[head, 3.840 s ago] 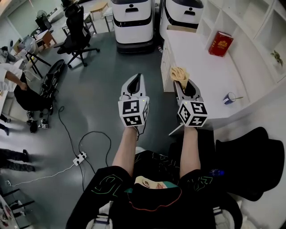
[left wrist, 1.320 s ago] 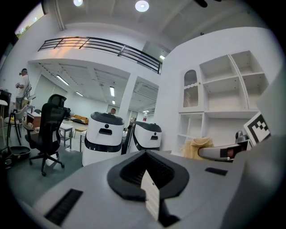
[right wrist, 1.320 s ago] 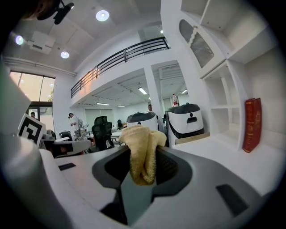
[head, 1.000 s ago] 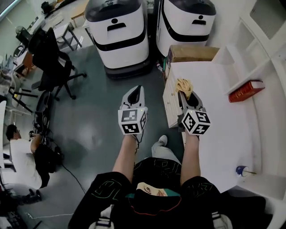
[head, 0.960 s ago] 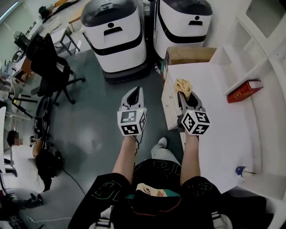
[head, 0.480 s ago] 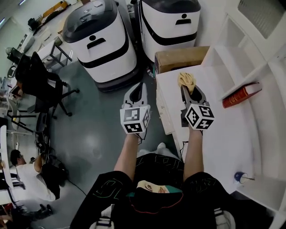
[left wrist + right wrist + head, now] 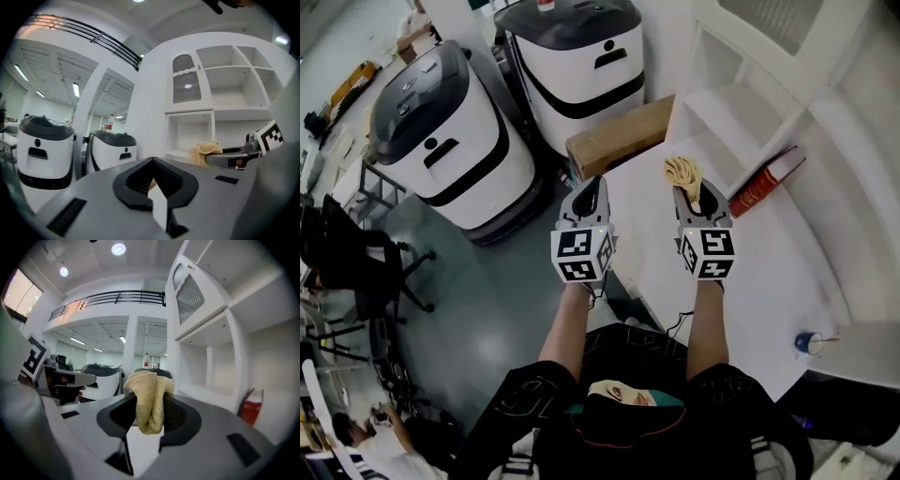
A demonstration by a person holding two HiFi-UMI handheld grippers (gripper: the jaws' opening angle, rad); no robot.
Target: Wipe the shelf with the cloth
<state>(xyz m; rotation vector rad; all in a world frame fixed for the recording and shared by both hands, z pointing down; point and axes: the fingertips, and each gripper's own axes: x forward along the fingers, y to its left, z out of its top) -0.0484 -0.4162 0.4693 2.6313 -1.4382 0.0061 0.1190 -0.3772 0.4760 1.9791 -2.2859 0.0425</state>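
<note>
A yellow cloth [image 7: 682, 173] [image 7: 149, 401] is bunched between the jaws of my right gripper [image 7: 687, 194] [image 7: 149, 420], which is shut on it and held above the white counter [image 7: 769, 281]. The white shelf unit [image 7: 741, 75] [image 7: 211, 348] with open cubbies stands just ahead and to the right. My left gripper [image 7: 589, 195] [image 7: 151, 185] hangs beside the counter's left edge, jaws shut with nothing in them. From the left gripper view the cloth [image 7: 204, 153] shows at the right, in front of a low cubby.
A red book [image 7: 766, 183] [image 7: 251, 409] leans on the counter against the shelf. A small blue cup [image 7: 809, 343] sits at the counter's near right. A cardboard box [image 7: 614, 136] and two white-and-black machines [image 7: 441, 141] stand to the left. An office chair [image 7: 347, 267] is farther left.
The view has swung toward the shelf unit: both grippers with the cloth are now closer to the cubbies, and the right gripper is over the counter rather than at its edge.
</note>
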